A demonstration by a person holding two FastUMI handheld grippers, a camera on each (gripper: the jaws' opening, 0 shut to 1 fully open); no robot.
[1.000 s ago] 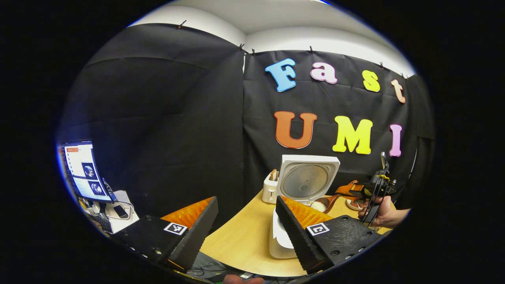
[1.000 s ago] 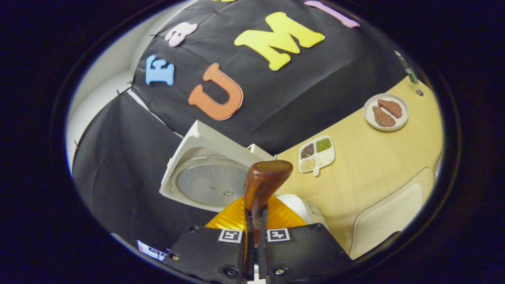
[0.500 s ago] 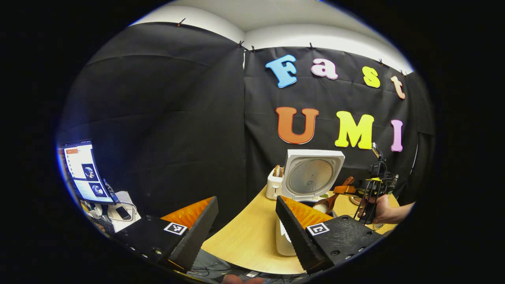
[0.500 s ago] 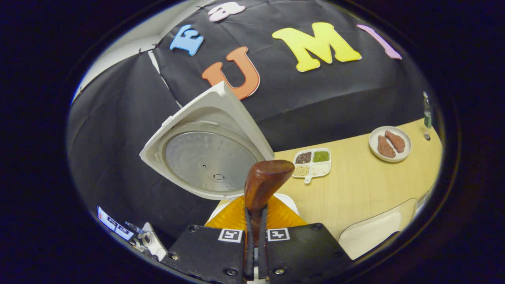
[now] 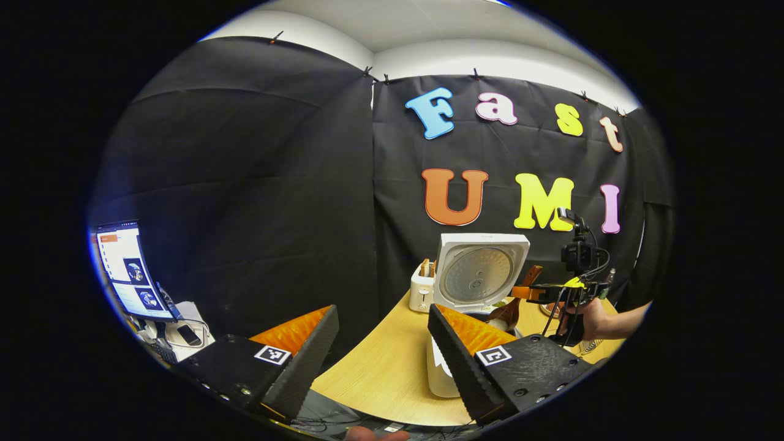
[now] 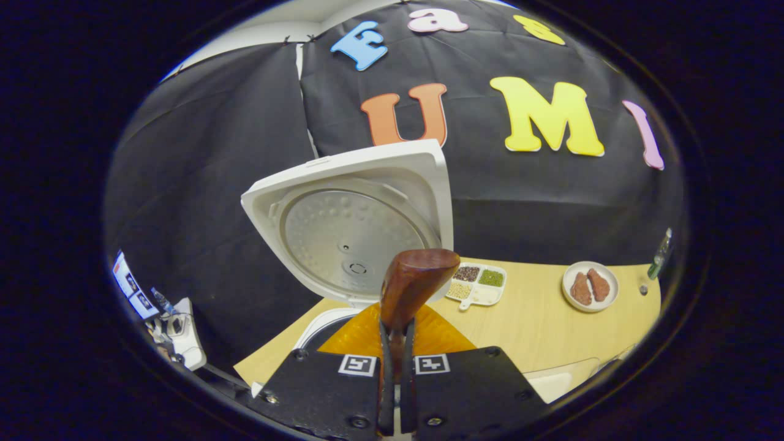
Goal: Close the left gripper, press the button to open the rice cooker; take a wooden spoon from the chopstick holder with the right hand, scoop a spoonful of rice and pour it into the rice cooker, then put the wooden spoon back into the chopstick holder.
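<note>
Table [image 5: 380, 373]: pale wood with a curved front edge; it carries everything listed below.

Cooker [image 5: 444, 373]: white, standing near the table's front edge. Its lid [image 6: 355, 226] is raised upright, with the round metal inner plate facing the right gripper view. The pot rim shows just under the lid in that view.

Monitor [image 5: 125, 269]: lit, at the far left of the left gripper view, off the table, with small desk clutter below it.

Toaster [image 5: 421, 288]: white, just left of the lid in the left gripper view, with slices standing in its slots.

Left gripper [image 5: 383, 340]: jaws wide apart and holding nothing, raised in front of the table's near edge, with the cooker body showing past its right finger.

Right gripper [image 6: 392, 367]: jaws pressed together on the spoon's handle. In the left gripper view it is held in a hand [image 5: 588, 318] to the right of the cooker.

Spoon [image 6: 413, 285]: dark wood, handle clamped in the right gripper. In the left gripper view the bowl hangs low at the cooker's open top; whether any rice is in it cannot be told.

Plate [image 6: 590, 286]: white and round, bearing two brown pieces, to the right on the table.

Tray [image 6: 476, 283]: white, four compartments of grains, between lid and plate.
</note>
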